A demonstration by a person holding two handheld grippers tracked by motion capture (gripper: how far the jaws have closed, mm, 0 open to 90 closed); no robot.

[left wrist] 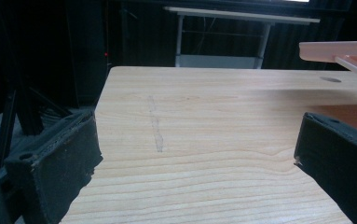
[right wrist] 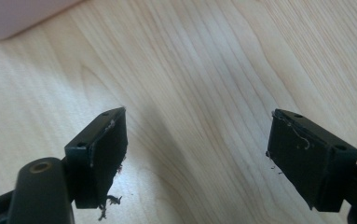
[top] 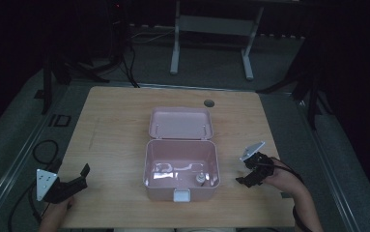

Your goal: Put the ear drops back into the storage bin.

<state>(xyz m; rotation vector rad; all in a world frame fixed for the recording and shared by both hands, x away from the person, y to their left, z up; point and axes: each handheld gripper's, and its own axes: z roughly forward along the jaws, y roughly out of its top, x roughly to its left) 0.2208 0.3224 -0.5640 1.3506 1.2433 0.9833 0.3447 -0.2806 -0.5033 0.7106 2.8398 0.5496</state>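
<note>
Your right hand-held gripper (top: 248,174) sits right of centre, black jaws apart over bare wood-grain surface (top: 115,125). Your left hand-held gripper (top: 74,179), lower left, is likewise apart. The glossy pink plastic box (top: 181,166) lies open mid-frame, holding perhaps a small knob.

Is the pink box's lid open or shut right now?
Open. The pink box has its lid swung back flat on the table, leaving the inside exposed from above.

Left hand-held gripper (top: 76,180) jaws wide — right hand-held gripper (top: 248,174) likewise, empty.
</note>
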